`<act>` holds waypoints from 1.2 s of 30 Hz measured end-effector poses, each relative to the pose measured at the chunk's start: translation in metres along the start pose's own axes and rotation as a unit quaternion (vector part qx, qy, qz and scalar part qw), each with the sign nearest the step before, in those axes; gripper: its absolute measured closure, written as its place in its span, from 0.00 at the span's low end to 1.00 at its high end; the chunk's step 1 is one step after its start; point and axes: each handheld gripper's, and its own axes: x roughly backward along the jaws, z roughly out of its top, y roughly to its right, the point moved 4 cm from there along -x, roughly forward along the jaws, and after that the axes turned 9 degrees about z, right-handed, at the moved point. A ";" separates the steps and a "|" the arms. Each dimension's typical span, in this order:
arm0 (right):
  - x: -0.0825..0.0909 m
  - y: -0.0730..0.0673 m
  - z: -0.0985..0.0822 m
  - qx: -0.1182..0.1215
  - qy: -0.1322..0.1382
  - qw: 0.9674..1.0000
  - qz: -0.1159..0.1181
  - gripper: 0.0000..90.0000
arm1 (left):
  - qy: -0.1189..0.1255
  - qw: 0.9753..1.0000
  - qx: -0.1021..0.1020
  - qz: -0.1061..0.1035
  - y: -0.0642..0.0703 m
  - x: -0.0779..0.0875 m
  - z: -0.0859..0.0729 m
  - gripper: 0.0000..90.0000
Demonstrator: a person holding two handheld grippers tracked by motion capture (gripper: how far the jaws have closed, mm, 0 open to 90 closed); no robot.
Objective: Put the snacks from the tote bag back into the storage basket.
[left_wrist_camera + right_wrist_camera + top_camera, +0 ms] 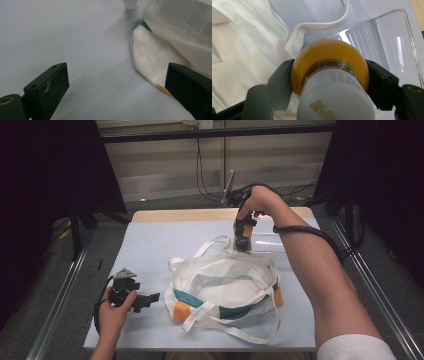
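Observation:
A white cloth tote bag [225,285] with teal and orange patches lies open in the middle of the table, its straps spread around it. Over the bag's far rim my right gripper [242,240] points down, shut on an orange bottle [240,227]. In the right gripper view the bottle [329,62], with its white cap toward the camera, sits clamped between both jaws of the right gripper [329,80], above the bag's edge [249,50]. My left gripper [150,299] rests near the table's front left, open. In its own view the left gripper [117,85] holds nothing, and the bag's corner [152,57] lies by one jaw.
A clear plastic tray [267,242] lies just behind the bag to the right, seen close in the right gripper view [387,42]. The pale blue sheet [150,245] covers the table. Cables hang behind the far edge, and metal rails run along both sides.

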 end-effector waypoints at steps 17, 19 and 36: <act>-0.007 0.000 -0.002 0.001 -0.002 1.000 -0.002 0.34 | 0.001 1.000 0.001 -0.001 0.000 0.001 0.000 0.06; -0.008 0.001 -0.002 0.001 -0.002 1.000 -0.002 0.34 | 0.001 1.000 0.001 0.000 0.000 0.001 0.000 0.06; -0.018 0.004 -0.004 -0.003 -0.003 1.000 0.005 0.34 | -0.002 1.000 -0.003 0.000 0.000 -0.001 0.000 0.06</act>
